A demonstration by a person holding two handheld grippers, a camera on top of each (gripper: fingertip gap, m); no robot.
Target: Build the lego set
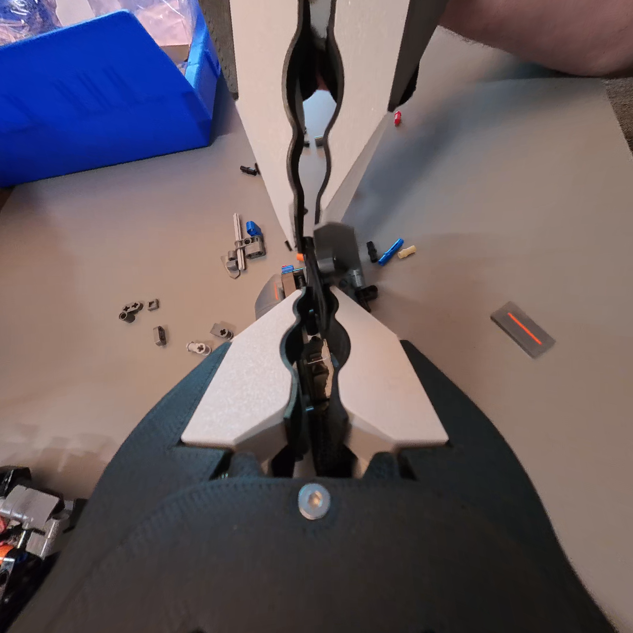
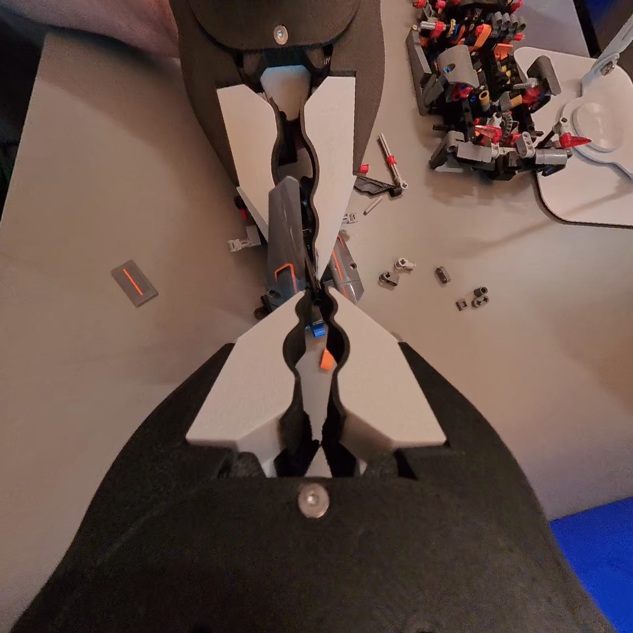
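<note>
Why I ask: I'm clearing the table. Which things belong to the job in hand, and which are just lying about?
In hand: left gripper and right gripper, both shut on the dark grey panelled lego sub-assembly with orange stripes.
Lying about: flat grey tile with an orange line; blue plastic bin; blue axle pin; loose small grey connectors; large partly built lego model.

Sub-assy (image 1: 334, 255) is held mid-table (image 1: 102, 394) betw. both grippers, tips meeting from opposite sides: left gripper (image 1: 317, 291), right gripper (image 2: 317, 294). In left view, bin (image 1: 96, 99) is set far left, tile (image 1: 522, 329) to the right, loose parts (image 1: 144, 310) on the left. In right view, big model (image 2: 479, 89) stands far right.
</note>
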